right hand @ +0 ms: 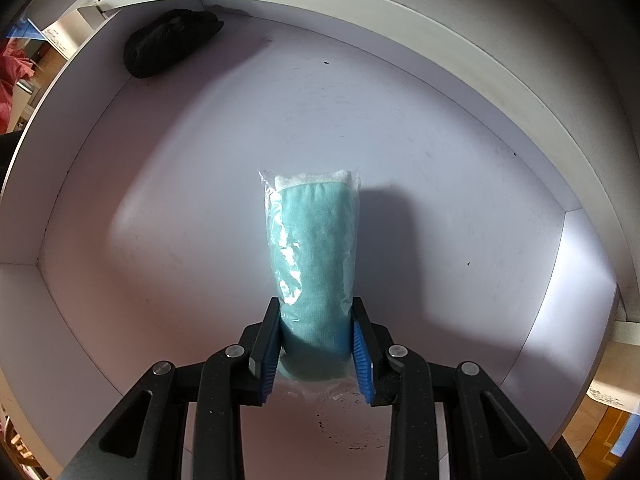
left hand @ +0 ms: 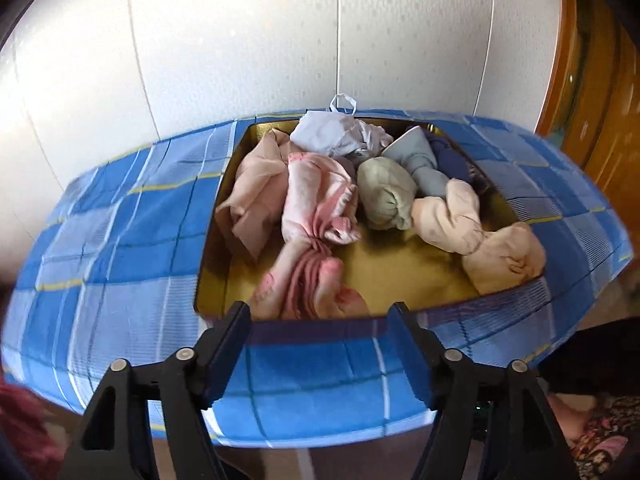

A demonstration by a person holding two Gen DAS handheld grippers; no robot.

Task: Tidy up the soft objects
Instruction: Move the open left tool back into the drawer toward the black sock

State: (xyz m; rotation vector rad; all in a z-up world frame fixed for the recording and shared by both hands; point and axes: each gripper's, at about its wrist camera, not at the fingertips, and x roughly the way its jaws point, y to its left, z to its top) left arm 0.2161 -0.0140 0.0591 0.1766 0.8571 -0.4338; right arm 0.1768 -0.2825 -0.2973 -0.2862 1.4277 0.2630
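Over at the table with the blue plaid cloth (left hand: pixel 120 240), a gold-lined box (left hand: pixel 400 276) is sitting open against the white wall, and it is holding a heap of soft things. A pale pink cloth (left hand: pixel 256 188) is slumping along the left wall of the box, with a pink striped towel (left hand: pixel 316 208) lying just beside it and trailing toward the near edge. A white bundle (left hand: pixel 332 132) with a loop is perching at the back, a grey-green roll (left hand: pixel 386 194) is sitting in the middle, a grey-blue piece (left hand: pixel 420 160) and something dark navy (left hand: pixel 452 160) are resting toward the back right, and a knotted cream cloth (left hand: pixel 480 232) is filling the right corner. The left gripper (left hand: pixel 320 320) is hovering at the near rim with its jaws spread wide and nothing between them.

The right gripper (right hand: pixel 318 344) is reaching into a white shelf compartment (right hand: pixel 440 140) and is clamping a rolled teal towel (right hand: pixel 316 256), which is wrapped in clear plastic; the jaws are pressing narrow on its near end while the far end is pointing into the compartment. Whether the roll is touching the floor of the compartment I cannot tell. A black bundle (right hand: pixel 172 44) is lying in the far left corner of the same compartment, well apart from the towel.
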